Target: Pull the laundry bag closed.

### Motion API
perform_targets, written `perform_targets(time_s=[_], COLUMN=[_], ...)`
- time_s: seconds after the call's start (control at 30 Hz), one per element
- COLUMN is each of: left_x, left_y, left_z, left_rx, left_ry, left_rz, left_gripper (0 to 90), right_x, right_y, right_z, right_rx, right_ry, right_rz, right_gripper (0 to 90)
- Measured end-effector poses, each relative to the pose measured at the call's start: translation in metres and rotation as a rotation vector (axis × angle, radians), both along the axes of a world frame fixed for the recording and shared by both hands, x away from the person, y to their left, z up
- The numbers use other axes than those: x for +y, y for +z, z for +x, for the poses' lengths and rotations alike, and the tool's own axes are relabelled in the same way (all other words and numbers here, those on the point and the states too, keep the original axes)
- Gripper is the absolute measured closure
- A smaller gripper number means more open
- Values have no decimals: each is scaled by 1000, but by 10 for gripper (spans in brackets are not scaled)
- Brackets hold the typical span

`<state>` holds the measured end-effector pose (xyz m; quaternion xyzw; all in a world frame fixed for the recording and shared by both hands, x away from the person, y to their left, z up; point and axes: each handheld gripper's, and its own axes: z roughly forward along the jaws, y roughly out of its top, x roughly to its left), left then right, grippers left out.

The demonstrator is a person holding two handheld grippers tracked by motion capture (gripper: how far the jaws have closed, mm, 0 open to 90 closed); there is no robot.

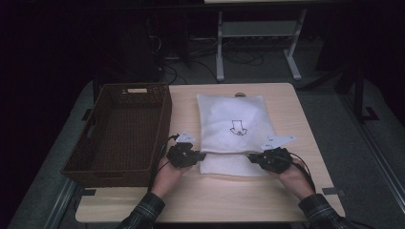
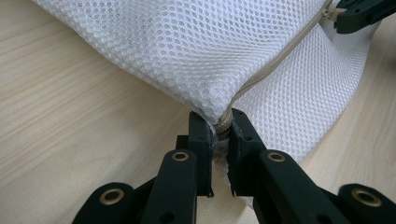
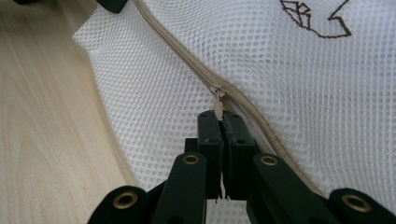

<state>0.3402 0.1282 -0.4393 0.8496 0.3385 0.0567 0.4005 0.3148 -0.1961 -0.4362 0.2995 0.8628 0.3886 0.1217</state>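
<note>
On the table (image 1: 286, 191), beside the wicker basket (image 1: 122, 133), lies the white mesh bag (image 1: 229, 119); the left gripper (image 2: 218, 125) pinches its zipper-end corner, the right gripper (image 3: 220, 117) clamps the zipper pull (image 3: 217, 108).

The left gripper (image 1: 199, 156) and right gripper (image 1: 250, 158) are matte black, each topped by a grey three-cornered plate and trailing a black cable. Brass-coloured rivets ring their linkage joints. The person wears dark plaid sleeves (image 1: 144, 211).
</note>
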Motion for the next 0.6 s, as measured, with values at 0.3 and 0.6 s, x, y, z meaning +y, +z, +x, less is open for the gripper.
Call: perform_targets(time_s=[0.3,0.6], left_x=[1,0], left_y=[0,0], left_z=[0,0], left_rx=[2,5], left_ry=[8,7], left_rz=[-2,0], left_gripper=[816,816], right_x=[-9,-19], right_y=[0,-1], right_z=[-1,-3], right_rx=[3,5], right_ry=[-22,-42], right_rz=[-1,-1], right_gripper=[871,871])
